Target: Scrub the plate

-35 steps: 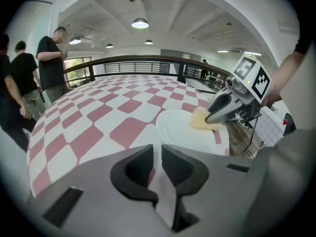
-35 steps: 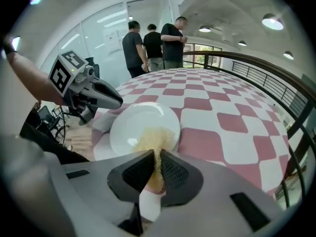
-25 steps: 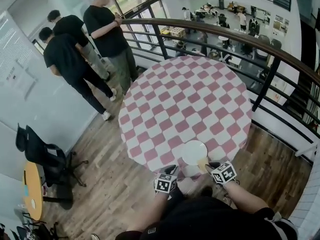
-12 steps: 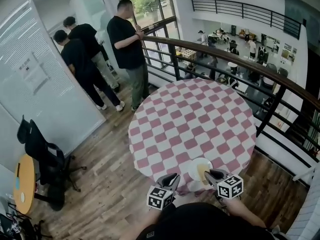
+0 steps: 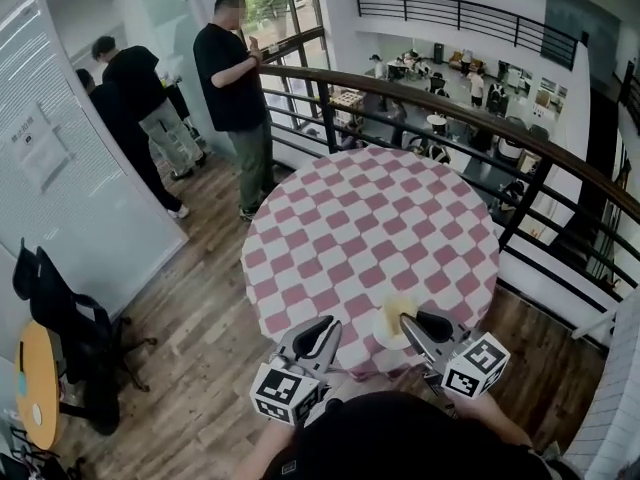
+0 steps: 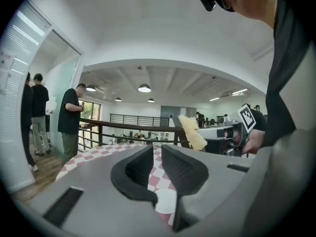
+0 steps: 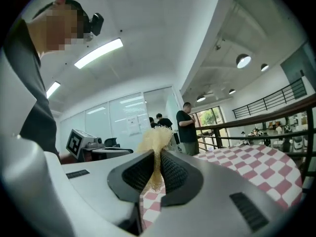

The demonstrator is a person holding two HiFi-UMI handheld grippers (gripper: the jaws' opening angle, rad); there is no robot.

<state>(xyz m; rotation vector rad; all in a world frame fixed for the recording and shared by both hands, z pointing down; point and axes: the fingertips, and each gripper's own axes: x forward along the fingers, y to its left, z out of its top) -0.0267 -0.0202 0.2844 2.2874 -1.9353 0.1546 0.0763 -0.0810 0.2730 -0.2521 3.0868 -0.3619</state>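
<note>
While right tongs (image 7: 157, 156) clench sponge (image 7: 155, 138) — left tongs (image 6: 157, 151) barely apart, checkered table (image 5: 365, 223), balcony railing (image 5: 452, 112).

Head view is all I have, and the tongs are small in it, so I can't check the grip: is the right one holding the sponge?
Observer: Yes. The right tongs are shut on a yellow sponge, pinched partway along, its frayed end sticking out past the tips.
Operator: And the left?
Observer: The left tongs hold nothing; the narrow gap between them shows the white plate below.
</note>
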